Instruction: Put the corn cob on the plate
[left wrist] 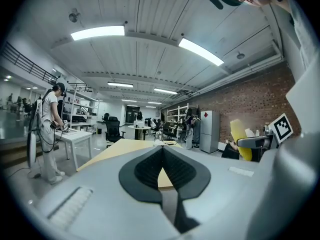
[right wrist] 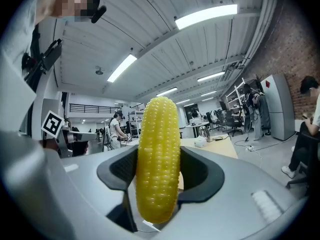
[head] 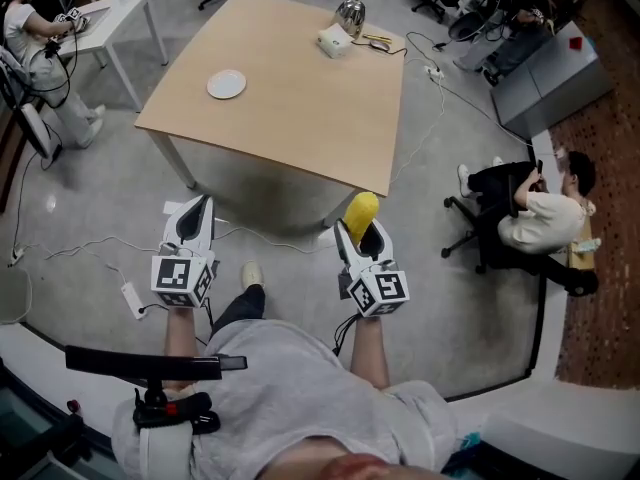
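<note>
Upright, corn cob (right wrist: 158,159) sits clamped in right claw (right wrist: 160,176).

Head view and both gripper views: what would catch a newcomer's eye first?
The bright yellow corn cob is clamped in the right tongs, held short of the table. The white plate lies bare near the table's left edge, well ahead. The left tongs are shut on nothing.

Held forward side by side, the left tool (head: 199,206) has jaws together; the right tool (head: 361,230) clamps the corn cob (head: 361,209).
</note>
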